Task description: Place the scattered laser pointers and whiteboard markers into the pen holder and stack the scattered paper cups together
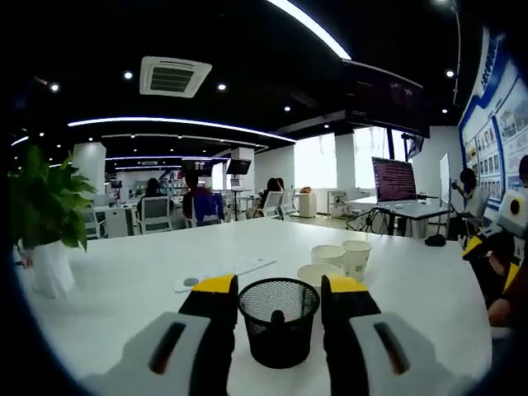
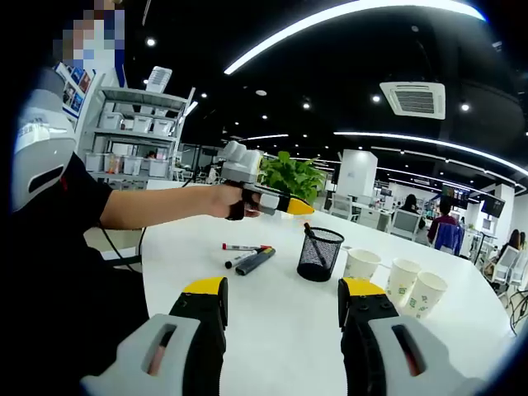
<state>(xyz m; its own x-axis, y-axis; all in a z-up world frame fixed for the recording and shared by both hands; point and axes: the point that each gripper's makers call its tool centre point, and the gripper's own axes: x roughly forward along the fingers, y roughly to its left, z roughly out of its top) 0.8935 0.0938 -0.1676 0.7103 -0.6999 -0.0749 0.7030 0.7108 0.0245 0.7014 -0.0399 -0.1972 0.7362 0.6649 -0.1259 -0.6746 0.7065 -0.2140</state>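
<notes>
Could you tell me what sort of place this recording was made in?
Most likely an open-plan office. A large white table holds a mesh pen holder, markers and paper cups; behind it, people sit at desks with office chairs, and a monitor stands under ceiling strip lights.

The grey, yellow-tipped left gripper [image 2: 285, 201], held level in the person's outstretched hand [image 2: 224, 200], and the matching right gripper [image 2: 285, 301] stand parted.
</notes>
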